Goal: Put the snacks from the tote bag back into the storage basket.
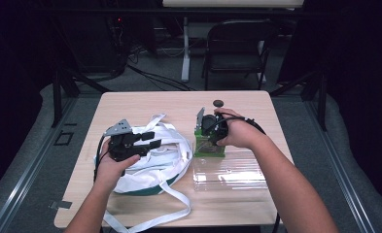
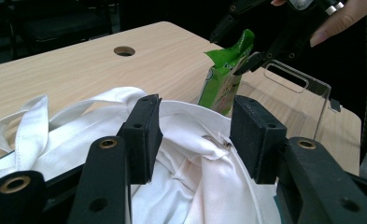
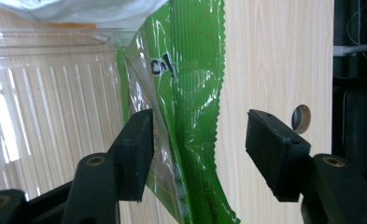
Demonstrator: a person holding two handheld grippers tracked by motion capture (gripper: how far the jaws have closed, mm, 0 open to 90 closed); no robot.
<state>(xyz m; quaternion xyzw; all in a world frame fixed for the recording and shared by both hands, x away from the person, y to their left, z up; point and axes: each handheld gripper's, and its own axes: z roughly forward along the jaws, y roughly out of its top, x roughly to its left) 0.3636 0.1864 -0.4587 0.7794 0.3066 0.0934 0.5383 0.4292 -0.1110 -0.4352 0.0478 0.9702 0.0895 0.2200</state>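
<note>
Pouch [image 1: 209,145], green: stands at the table [image 1: 256,104] centre, against the clear tray's [image 1: 232,174] left edge. Your right gripper [image 3: 197,154] straddles its top, pads released. Your left gripper [image 2: 195,137] hangs parted over the white bag [image 1: 159,162]. Bare wood lies beyond the pouch.

Bright light falls on the table [image 1: 237,102] from above while the room behind it lies dark; glare whitens the clear tray [image 3: 41,102], and the jaws near the camera blur
</note>
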